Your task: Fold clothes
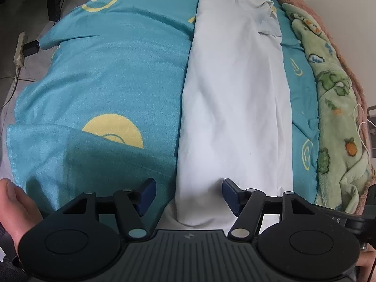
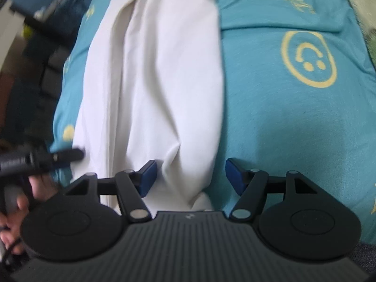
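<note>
Two claws: left gripper [image 1: 189, 193] and right gripper [image 2: 190, 176], both spread wide, grasping nothing
Garment: white cloth [image 1: 235, 98] lengthwise on blue blanket [image 1: 112, 75], near end between both claws' fingers
Far right: green blanket [image 1: 333, 89]

The white garment [image 1: 235, 108] is looking like thin, smooth matt cloth, creasing softly. Under it the teal blanket [image 1: 112, 75] is showing a fuzzy, fleecy nap, and the green blanket [image 1: 338, 122] is looking plush. Both the left hand-held gripper [image 1: 189, 196] and right hand-held gripper [image 2: 190, 177] are showing matt black plastic with dull metal pins.
</note>
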Demonstrator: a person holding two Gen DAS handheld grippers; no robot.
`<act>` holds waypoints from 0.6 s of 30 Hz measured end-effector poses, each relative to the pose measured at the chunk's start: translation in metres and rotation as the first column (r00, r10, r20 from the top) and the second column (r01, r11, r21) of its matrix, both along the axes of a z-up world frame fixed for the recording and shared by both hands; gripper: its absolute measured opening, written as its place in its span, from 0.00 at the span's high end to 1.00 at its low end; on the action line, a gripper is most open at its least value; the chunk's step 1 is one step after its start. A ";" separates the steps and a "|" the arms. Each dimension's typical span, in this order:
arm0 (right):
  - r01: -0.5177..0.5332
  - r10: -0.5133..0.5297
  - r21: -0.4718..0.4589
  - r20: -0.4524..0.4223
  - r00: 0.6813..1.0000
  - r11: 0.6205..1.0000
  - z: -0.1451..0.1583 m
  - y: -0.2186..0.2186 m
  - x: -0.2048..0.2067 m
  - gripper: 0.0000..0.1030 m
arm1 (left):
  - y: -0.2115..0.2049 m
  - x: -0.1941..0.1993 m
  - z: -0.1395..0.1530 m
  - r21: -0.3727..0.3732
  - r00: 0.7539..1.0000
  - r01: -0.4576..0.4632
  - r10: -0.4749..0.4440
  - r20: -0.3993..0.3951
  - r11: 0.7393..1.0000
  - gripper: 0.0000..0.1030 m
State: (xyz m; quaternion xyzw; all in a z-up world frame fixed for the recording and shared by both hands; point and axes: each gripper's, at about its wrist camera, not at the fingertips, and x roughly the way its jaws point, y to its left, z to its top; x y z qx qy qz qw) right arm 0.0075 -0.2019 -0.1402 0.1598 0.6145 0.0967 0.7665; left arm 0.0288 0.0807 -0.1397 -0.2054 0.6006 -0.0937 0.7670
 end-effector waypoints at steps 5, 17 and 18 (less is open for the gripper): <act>-0.106 0.123 0.183 -0.083 0.989 0.977 0.004 0.008 -0.018 0.34 | -0.002 -0.001 -0.004 0.024 1.000 0.017 -0.017 -0.003 1.000 0.36; 0.236 -0.229 0.172 -0.056 0.972 0.957 0.006 -0.052 -0.017 0.35 | -0.003 -0.004 -0.011 0.003 0.999 0.029 -0.029 -0.029 1.000 0.27; 0.220 -0.212 0.151 -0.065 0.975 0.964 0.003 -0.046 -0.016 0.35 | -0.004 -0.005 -0.011 0.003 0.999 0.038 -0.037 -0.031 0.999 0.26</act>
